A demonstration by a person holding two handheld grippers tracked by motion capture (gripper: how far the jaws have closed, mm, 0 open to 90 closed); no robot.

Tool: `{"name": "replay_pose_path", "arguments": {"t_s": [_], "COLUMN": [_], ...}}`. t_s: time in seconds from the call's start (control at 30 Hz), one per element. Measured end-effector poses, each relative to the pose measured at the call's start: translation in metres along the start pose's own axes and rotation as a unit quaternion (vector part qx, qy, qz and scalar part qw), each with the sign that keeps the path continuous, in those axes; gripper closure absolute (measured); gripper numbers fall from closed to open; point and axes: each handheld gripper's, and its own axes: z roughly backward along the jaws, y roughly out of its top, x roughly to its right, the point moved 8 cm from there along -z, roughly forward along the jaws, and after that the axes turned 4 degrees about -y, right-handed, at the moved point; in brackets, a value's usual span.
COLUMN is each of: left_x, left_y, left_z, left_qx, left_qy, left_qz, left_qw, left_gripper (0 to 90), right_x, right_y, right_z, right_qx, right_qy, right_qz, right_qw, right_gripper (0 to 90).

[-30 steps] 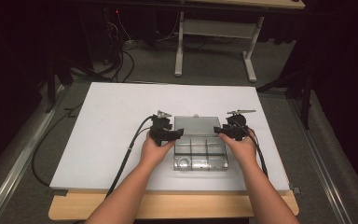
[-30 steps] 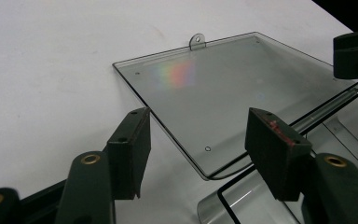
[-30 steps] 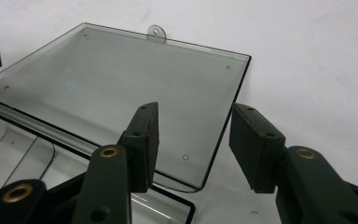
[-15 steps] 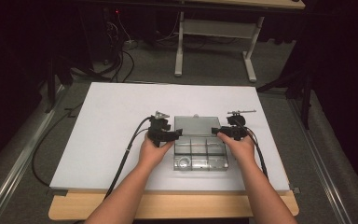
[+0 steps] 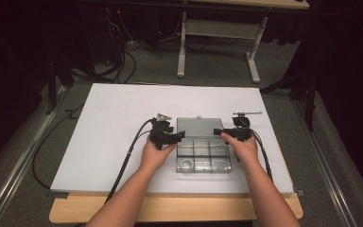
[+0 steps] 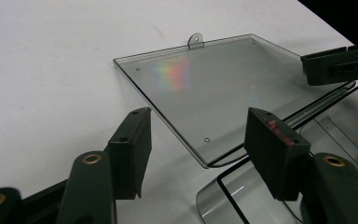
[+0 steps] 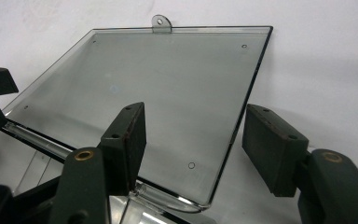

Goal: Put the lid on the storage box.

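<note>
White table top (image 5: 113, 127): broad board on a wooden bench, bearing all items below; dark floor, cables and a second bench frame lie beyond it. Clear plastic compartment box (image 5: 203, 156): sits toward the person's side of the table, right of centre, its divided tray open to the camera; no contents can be made out in the compartments. Lid (image 5: 199, 126) of the same box: swung fully back on its hinge and lying flat on the table behind the tray, its small hanging tab at the far edge; seen close in the left gripper view (image 6: 205, 88) and the right gripper view (image 7: 158, 93) as a smoked transparent sheet resting on the white surface. Left gripper (image 5: 170, 137): at the left end of the hinge line, jaws standing wide apart on either side of the lid's near corner with clear gaps, pads (image 6: 133, 149) pressing on nothing. Right gripper (image 5: 227, 134): at the right end of the hinge line; its jaws have just been opening and now stand apart, the lid's right edge lying between the pads (image 7: 272, 154) without contact. Change noted: compared with a second ago, the right gripper has let go its hold while both hands stay beside the box. Assessment: the lid appears fully opened and released, so the opening step looks complete; the tray is free for whatever comes next.
</note>
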Motion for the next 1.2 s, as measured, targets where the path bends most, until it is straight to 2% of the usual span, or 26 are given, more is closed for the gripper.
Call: {"name": "replay_pose_path", "arguments": {"t_s": [0.4,0.57,0.87,1.2], "left_x": [-0.001,-0.002,-0.004,-0.005], "left_y": [0.000,0.000,0.000,0.001], "left_z": [0.000,0.000,0.001,0.004], "left_qx": [0.002,0.001,0.000,0.001], "left_qy": [0.000,0.002,0.005,0.009], "left_qz": [0.001,0.001,0.000,-0.002], "left_qw": [1.0000,1.0000,1.0000,1.0000], "left_gripper": [42.0,42.3,42.7,44.3], "right_x": [0.002,0.002,0.000,-0.001], "right_y": [-0.001,-0.001,0.002,0.005], "right_z": [-0.002,-0.002,0.001,0.009], "right_qx": [-0.008,-0.010,0.007,0.029], "right_qy": [0.030,0.038,0.023,0.003], "right_qz": [-0.034,-0.036,-0.017,0.002], "right_qw": [0.9989,0.9986,0.9996,0.9996], "right_gripper": [41.4,43.7,46.3,54.6]}}
